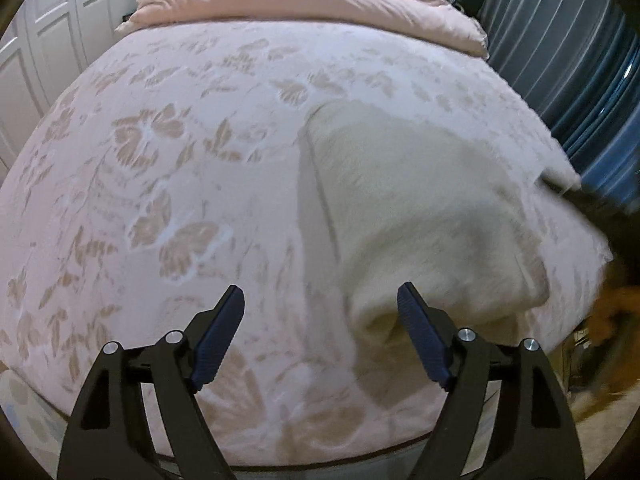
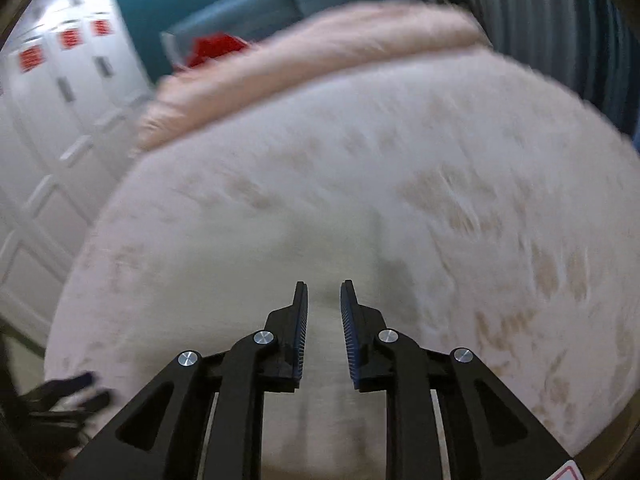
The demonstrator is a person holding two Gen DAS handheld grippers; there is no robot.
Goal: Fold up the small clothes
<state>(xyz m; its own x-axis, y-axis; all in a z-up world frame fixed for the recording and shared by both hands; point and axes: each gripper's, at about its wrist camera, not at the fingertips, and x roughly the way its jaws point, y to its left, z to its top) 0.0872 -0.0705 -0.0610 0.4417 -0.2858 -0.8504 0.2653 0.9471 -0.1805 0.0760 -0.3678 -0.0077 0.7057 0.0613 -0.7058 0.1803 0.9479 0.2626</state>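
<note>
A cream-white small garment (image 1: 420, 200) lies folded on the pink floral bed cover (image 1: 180, 184), right of centre in the left wrist view. My left gripper (image 1: 320, 300) is open and empty above the bed's near edge; its right finger (image 1: 420, 332) sits by the garment's near corner. In the blurred right wrist view the garment (image 2: 352, 264) is a pale patch ahead of my right gripper (image 2: 324, 292), whose jaws stand a narrow gap apart with nothing between them. The left gripper (image 2: 76, 390) shows at the lower left there.
A folded pink duvet (image 1: 304, 4) lies across the head of the bed, with a red item (image 2: 216, 50) behind it. White wardrobe doors (image 1: 52, 40) stand on the left and blue-grey curtains (image 1: 560, 48) on the right. The bed's front edge (image 1: 320, 462) is just below my grippers.
</note>
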